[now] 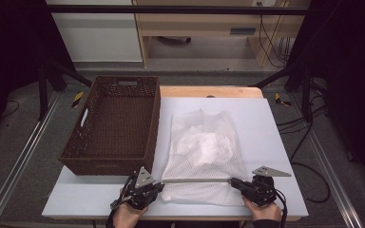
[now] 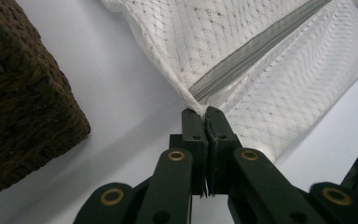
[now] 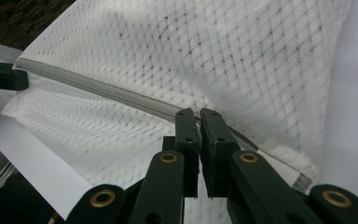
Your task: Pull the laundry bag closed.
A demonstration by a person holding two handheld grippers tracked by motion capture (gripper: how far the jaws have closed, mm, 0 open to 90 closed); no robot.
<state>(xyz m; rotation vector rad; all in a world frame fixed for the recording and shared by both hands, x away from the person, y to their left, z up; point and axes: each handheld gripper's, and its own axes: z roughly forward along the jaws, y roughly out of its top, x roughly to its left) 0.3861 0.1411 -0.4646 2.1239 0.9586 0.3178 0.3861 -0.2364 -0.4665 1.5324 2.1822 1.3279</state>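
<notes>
High view: we pin the white mesh laundry bag [image 1: 204,152], lying right of the wicker basket [image 1: 111,126], with the left gripper [image 1: 158,185] clamped on its zipper end while the right gripper [image 1: 233,182], jaws closed on the slider, draws along the zipper [image 1: 195,180].

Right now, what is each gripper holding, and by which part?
The left gripper pinches the white mesh bag at the end of its grey zipper. The right gripper is shut on that zipper farther along, probably on its pull.
</notes>
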